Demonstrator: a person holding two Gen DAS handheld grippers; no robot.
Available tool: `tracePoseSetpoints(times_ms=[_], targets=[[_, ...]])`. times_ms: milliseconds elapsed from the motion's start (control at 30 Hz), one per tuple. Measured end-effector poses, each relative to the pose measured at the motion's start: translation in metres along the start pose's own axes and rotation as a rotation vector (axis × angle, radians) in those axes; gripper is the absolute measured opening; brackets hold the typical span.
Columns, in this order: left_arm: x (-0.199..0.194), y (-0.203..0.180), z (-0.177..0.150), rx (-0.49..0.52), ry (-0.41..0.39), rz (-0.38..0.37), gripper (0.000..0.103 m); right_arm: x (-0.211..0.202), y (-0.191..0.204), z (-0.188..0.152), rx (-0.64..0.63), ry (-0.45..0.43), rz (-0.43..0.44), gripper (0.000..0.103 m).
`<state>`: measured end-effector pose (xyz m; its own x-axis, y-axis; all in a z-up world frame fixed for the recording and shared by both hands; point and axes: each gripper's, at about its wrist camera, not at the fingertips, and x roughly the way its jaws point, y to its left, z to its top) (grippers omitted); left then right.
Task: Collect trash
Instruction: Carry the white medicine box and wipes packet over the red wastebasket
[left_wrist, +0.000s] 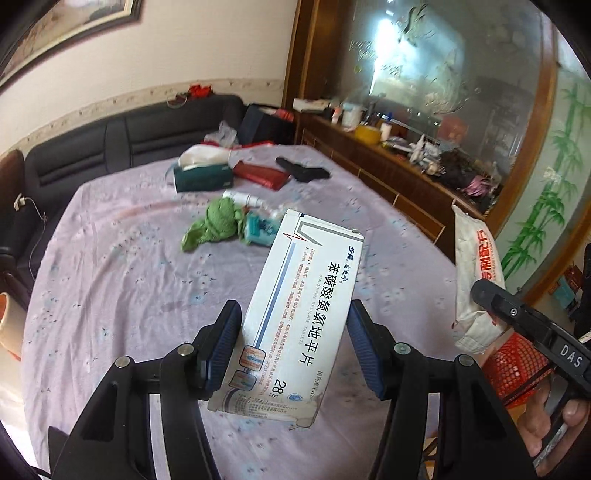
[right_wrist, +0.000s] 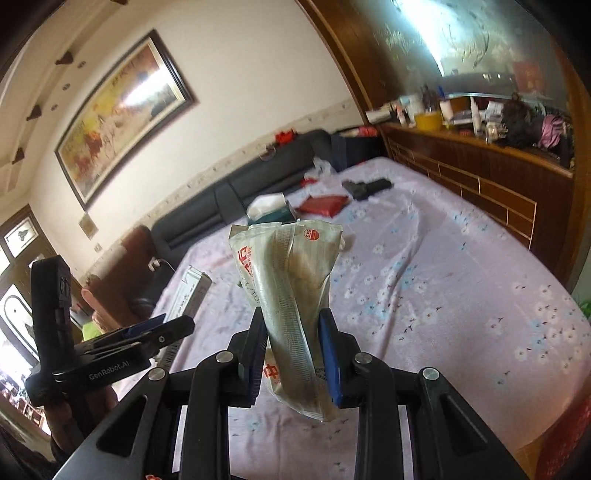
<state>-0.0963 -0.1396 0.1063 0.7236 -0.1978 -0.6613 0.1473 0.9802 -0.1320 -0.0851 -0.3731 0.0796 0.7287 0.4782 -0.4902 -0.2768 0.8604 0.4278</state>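
Note:
My left gripper (left_wrist: 293, 325) is shut on a white medicine box (left_wrist: 295, 310) with blue print, held above the purple flowered tablecloth (left_wrist: 110, 280). My right gripper (right_wrist: 291, 332) is shut on a crumpled whitish wrapper (right_wrist: 291, 280) with red print, also held above the cloth. The wrapper shows at the right of the left wrist view (left_wrist: 474, 273), and the box at the left of the right wrist view (right_wrist: 190, 295). A green crumpled cloth (left_wrist: 216, 225) and a teal packet (left_wrist: 260, 227) lie on the table beyond the box.
A green tissue box (left_wrist: 203, 173), a red pouch (left_wrist: 260, 174) and a black object (left_wrist: 303, 170) lie at the table's far side. A dark sofa (left_wrist: 122, 140) stands behind. A cluttered wooden sideboard (left_wrist: 399, 162) runs along the right. A red mesh basket (left_wrist: 517, 365) sits low right.

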Motion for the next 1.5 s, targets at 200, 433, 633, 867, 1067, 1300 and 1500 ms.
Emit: tracePoseSetpoints(times_ms=[200, 433, 633, 867, 1067, 1300, 1500], targets=[[-0.042, -0.023, -0.009, 0.027, -0.063, -0.011, 0.058, -0.047, 0.009, -0.006, -0.011, -0.064, 0.008, 0.029], [-0.073, -0.041, -0.022, 0.054, -0.105, -0.035, 0.058, -0.094, 0.019, -0.018, -0.026, -0.126, 0.013, 0.029], [-0.091, -0.053, -0.031, 0.074, -0.126, -0.054, 0.058, -0.128, 0.027, -0.029, -0.038, -0.175, -0.007, 0.029], [-0.106, -0.068, -0.036, 0.102, -0.148, -0.079, 0.058, -0.157, 0.026, -0.035, -0.042, -0.215, -0.030, 0.029], [-0.116, -0.079, -0.038, 0.123, -0.167, -0.092, 0.058, -0.180, 0.022, -0.040, -0.026, -0.255, -0.051, 0.029], [-0.124, -0.088, -0.040, 0.139, -0.181, -0.104, 0.058, -0.199, 0.018, -0.043, -0.015, -0.285, -0.071, 0.029], [-0.128, -0.096, -0.042, 0.152, -0.187, -0.116, 0.058, -0.209, 0.014, -0.046, -0.009, -0.305, -0.082, 0.029]])
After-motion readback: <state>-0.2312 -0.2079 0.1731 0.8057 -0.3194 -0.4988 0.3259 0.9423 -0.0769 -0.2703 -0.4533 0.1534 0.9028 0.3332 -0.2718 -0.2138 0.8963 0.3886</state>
